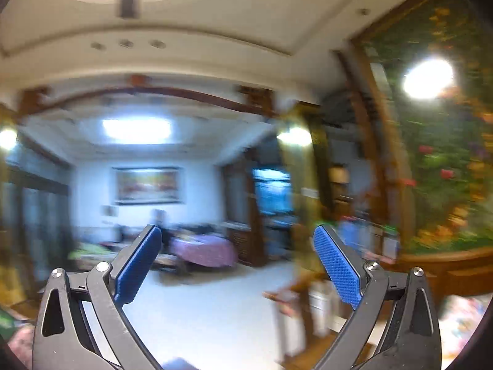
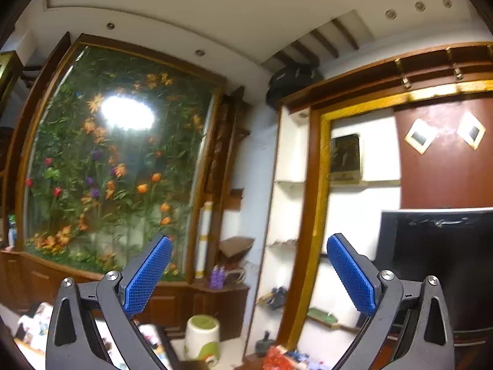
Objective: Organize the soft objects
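In both wrist views, left gripper (image 1: 237,265) and right gripper (image 2: 249,273) raised toward ceiling, jaws apart, empty; 0 soft objects visible; progress undeterminable, likely unstarted.

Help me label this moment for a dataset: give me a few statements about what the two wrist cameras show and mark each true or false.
1. Both tongs are open with nothing between their blue pads. True: left tongs, right tongs.
2. The right tongs are clamped on a soft toy. False: they hold nothing.
3. A white and green container stands low in the right wrist view. True.
4. The left wrist view is sharp throughout. False: its background is motion-blurred.
5. The framed flower display appears only in the left wrist view. False: it fills the left side of the right wrist view too.
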A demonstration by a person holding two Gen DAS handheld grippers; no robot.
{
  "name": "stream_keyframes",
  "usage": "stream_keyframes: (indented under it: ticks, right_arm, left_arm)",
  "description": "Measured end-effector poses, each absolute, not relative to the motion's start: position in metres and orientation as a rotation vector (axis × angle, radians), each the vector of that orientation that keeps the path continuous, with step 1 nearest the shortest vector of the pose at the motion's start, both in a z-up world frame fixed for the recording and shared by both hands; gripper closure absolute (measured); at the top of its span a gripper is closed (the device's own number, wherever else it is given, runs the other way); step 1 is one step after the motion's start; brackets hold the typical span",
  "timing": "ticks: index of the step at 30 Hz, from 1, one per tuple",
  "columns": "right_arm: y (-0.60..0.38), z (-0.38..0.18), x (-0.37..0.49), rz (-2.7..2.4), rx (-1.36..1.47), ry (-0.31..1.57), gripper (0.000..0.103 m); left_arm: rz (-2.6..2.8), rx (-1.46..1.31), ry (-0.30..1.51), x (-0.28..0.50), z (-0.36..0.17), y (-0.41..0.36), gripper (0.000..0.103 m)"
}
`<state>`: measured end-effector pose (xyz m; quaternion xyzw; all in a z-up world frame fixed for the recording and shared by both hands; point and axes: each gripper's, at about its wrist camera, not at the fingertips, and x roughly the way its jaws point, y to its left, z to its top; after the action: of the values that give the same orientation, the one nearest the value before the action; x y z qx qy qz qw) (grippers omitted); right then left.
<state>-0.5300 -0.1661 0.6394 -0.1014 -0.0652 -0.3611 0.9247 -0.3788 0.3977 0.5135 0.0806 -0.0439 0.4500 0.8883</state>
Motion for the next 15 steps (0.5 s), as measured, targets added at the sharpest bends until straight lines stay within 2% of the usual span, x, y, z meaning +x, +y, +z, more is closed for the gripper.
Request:
stream_keyframes:
  ticks: [6,15]
  right_arm:
    - [-0.146,0.531,-0.494,-0.546,-0.197,0.002,0.0]
    - [-0.109,0.241,-0.375,-0.098,-0.086,0.401,0.0]
  left_arm:
    - [0.436,0.069,0.061,-0.361,0.405,0.332,0.003]
    - [-0.183,-0.121,0.275,-0.289,0.263,0.167,0.003]
